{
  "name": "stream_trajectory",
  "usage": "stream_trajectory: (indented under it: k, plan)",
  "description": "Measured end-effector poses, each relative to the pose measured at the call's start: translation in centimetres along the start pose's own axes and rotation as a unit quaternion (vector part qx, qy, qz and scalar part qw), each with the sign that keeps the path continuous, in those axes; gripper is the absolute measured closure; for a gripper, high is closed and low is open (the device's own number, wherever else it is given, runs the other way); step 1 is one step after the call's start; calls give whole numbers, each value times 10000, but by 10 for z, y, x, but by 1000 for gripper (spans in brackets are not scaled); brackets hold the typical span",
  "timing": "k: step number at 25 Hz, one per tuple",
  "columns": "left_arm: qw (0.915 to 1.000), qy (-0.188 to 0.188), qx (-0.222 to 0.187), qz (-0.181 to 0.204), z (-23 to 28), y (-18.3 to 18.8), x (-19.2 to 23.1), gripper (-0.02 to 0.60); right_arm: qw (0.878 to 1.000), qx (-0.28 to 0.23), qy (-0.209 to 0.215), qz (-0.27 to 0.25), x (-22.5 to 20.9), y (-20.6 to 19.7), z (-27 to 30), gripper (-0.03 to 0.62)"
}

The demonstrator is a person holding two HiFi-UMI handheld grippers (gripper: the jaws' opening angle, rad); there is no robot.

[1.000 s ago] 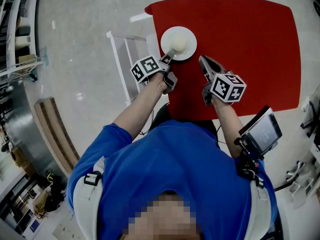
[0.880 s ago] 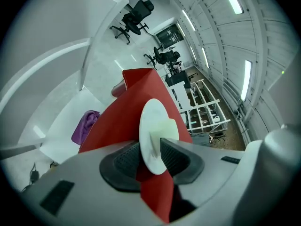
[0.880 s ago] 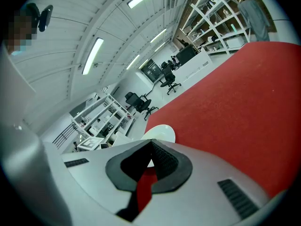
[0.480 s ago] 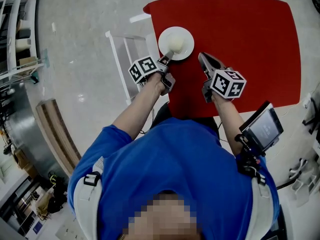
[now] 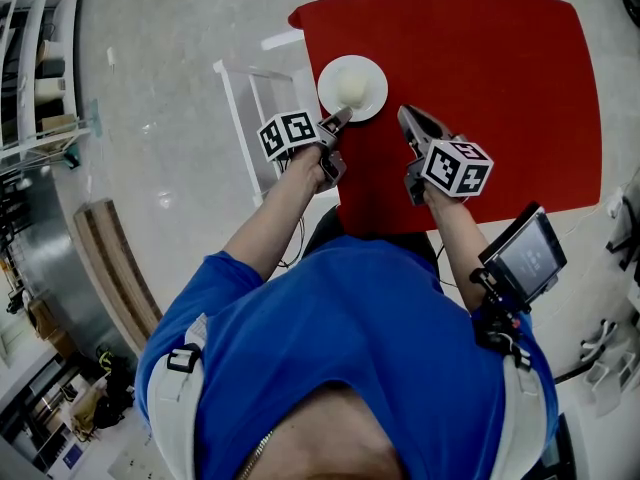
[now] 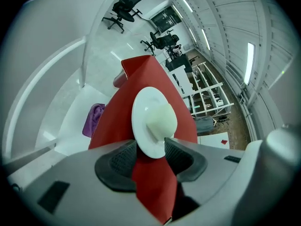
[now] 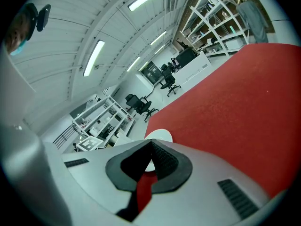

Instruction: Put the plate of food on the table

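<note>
A white plate (image 5: 352, 88) with a pale lump of food (image 5: 351, 87) rests on the red table (image 5: 500, 88) near its left corner. In the left gripper view the plate (image 6: 146, 126) lies flat on the red top, its near rim between the two dark pads (image 6: 123, 158). My left gripper (image 5: 338, 121) is at the plate's near edge. Its jaws are opening, and the pads no longer press on the rim. My right gripper (image 5: 404, 118) hovers over the table to the right of the plate, its jaws meeting at the tips with nothing between them.
A white chair (image 5: 250, 98) stands against the table's left edge, with a purple cloth (image 6: 96, 119) on it. A tablet (image 5: 525, 258) is strapped by the person's right arm. Shelving (image 5: 40, 58) stands far left. The red top stretches bare to the right.
The left gripper's jaws have parted and let go of the plate's rim. The plate stays on the table. The right gripper has barely moved.
</note>
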State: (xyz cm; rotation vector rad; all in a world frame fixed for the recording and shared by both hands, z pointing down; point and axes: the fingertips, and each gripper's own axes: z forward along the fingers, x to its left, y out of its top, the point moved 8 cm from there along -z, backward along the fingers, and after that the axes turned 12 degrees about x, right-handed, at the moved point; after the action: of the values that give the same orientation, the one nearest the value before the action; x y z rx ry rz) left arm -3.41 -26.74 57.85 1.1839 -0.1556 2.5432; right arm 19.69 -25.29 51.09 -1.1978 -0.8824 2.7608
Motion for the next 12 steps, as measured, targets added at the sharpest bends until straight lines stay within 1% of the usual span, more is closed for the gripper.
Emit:
stream_trajectory:
  k: [8,12]
  plan:
    - [10000,-12,-83,27,-1,-2,9,408,10000,-28,23,-49,-3,-2,0,592]
    - [9997,-127,-208,70,-3,-3,8,408,9999,-44,36,-103,-4,-1,1,592]
